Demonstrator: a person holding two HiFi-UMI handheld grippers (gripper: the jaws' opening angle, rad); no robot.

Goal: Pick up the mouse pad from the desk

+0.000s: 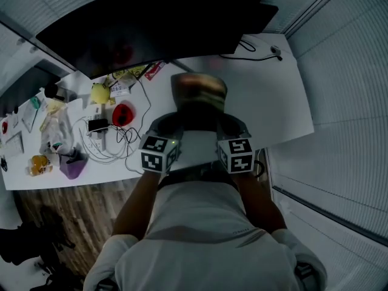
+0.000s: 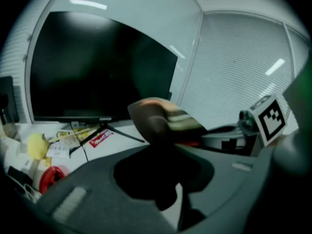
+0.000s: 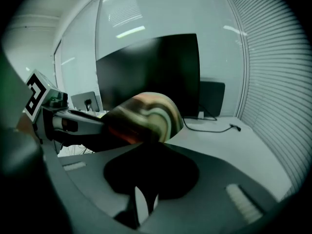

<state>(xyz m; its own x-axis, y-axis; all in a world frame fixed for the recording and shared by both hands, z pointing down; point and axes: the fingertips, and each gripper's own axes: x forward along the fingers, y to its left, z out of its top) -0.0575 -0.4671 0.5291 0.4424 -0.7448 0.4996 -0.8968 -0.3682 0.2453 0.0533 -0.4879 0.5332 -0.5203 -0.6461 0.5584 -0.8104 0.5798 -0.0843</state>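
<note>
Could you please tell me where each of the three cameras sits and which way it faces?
Head view: on the person's head, looking steeply down at the desk; shows torso, arms, left gripper and right gripper.
Left gripper view: on the left gripper, looking along its fingers toward the monitor; those fingers clamp the mouse pad.
Right gripper view: on the right gripper, facing monitor and blinds; its fingers clamp the mouse pad too.
Shared: both gripper views show mouse pad, monitor and the other gripper's marker cube.
</note>
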